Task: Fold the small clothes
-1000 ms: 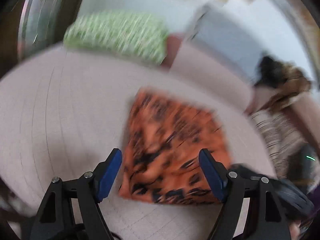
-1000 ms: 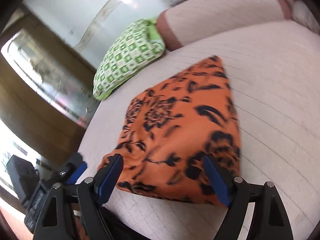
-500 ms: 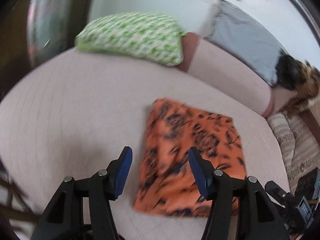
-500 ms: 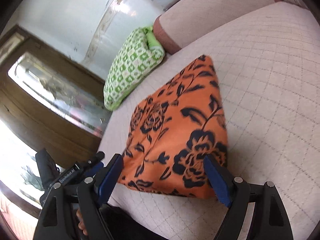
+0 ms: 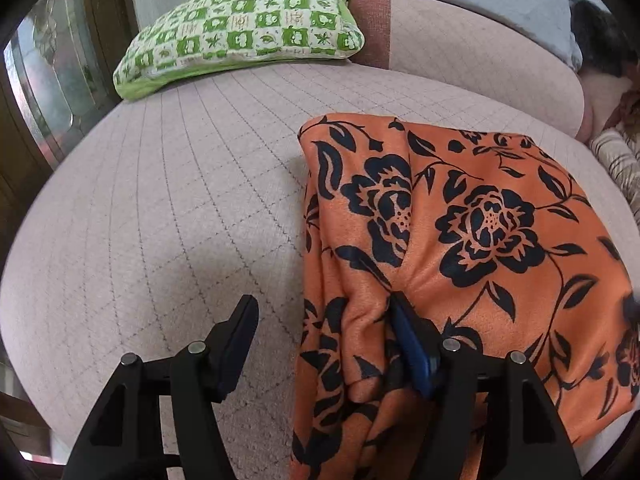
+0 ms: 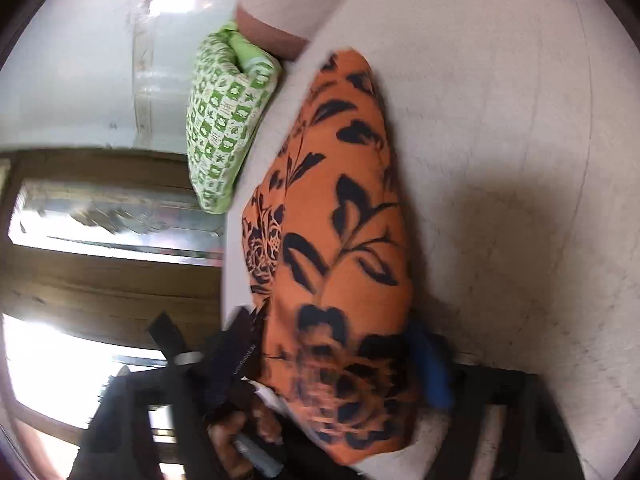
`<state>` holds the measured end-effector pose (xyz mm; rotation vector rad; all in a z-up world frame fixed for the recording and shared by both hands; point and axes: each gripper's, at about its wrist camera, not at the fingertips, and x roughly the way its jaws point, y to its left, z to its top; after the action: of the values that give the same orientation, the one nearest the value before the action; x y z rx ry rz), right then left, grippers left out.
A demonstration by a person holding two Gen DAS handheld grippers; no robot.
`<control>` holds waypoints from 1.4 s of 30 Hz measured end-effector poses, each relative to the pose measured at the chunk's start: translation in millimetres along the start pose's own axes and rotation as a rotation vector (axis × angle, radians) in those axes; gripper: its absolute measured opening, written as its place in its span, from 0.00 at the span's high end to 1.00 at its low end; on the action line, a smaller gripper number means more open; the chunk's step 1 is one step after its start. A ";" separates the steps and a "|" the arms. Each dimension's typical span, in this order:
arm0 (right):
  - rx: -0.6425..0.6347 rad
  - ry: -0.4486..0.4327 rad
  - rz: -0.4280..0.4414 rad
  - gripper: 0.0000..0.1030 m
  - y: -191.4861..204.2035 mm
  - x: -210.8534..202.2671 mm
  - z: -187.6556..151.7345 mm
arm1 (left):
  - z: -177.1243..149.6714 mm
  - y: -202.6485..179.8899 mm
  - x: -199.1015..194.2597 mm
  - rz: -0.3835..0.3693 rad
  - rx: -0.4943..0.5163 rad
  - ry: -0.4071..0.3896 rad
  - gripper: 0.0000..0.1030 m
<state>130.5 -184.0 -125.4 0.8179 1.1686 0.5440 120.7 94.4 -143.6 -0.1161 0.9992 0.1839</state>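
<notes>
- Risk of slippery orange floral cloth sliding out or bunching unevenly if pulled on a shallow bite.
- Left gripper: spread wide, right finger tucked into a crease at near edge, low and level.
- Right gripper: rolled sideways, blurred; grip impossible to judge.
- Cloth folded flat on quilted bed.

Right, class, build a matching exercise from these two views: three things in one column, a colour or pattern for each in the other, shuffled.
Things:
1. garment
2. pillow
3. left gripper pads

Colours:
a. green and white checks
b. blue
c. orange with black flowers

Pairs: 1-c, 2-a, 3-b
</notes>
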 end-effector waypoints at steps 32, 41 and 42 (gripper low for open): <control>0.082 -0.064 -0.056 0.32 3.0 41.6 88.2 | -11.6 38.4 11.0 -0.105 -0.077 -0.043 0.22; 0.042 -0.068 -0.153 0.58 2.2 52.7 84.9 | -11.2 42.6 11.2 -0.111 -0.088 -0.050 0.20; 0.019 -0.084 -0.186 0.43 10.7 48.1 81.8 | -11.3 47.3 8.9 -0.135 -0.104 -0.048 0.20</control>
<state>223.7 -164.0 -131.3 0.7325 1.1601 0.3424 106.4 139.6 -157.8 -0.2727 0.9303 0.1146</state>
